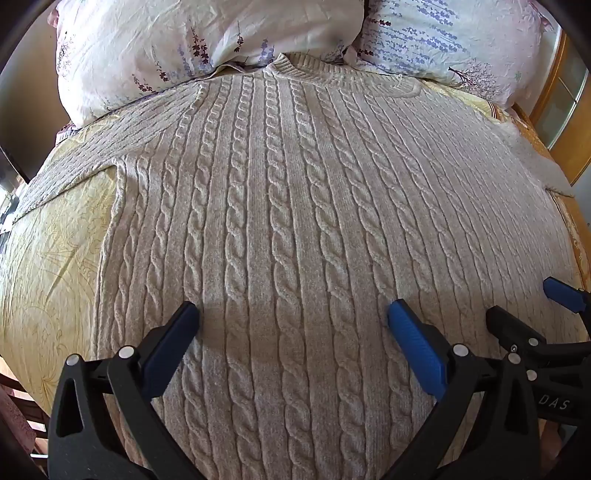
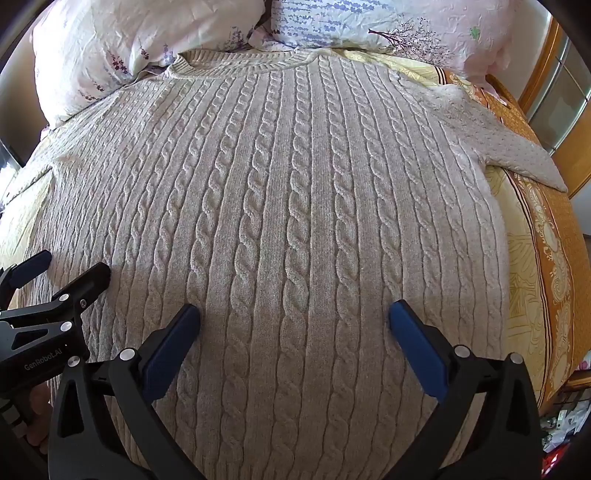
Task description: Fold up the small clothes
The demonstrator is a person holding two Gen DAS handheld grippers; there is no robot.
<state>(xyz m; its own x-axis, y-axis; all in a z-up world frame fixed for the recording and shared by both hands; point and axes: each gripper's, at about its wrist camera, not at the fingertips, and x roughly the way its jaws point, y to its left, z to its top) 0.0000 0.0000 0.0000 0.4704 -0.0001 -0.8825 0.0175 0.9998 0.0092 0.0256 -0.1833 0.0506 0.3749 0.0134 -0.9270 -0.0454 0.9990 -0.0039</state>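
A cream cable-knit sweater (image 1: 288, 206) lies flat on the bed, collar toward the pillows, both sleeves spread out to the sides. It also fills the right wrist view (image 2: 295, 206). My left gripper (image 1: 293, 314) is open and empty, just above the sweater's lower body. My right gripper (image 2: 294, 314) is open and empty, beside it to the right. The right gripper also shows at the right edge of the left wrist view (image 1: 524, 299). The left gripper shows at the left edge of the right wrist view (image 2: 70, 262).
Two floral pillows (image 1: 184, 44) (image 2: 388, 26) lie at the head of the bed. A yellow and orange bedspread (image 2: 535, 266) lies under the sweater. A wooden bed frame (image 2: 535, 66) runs along the right side. Clutter sits on the floor at lower right (image 2: 565, 428).
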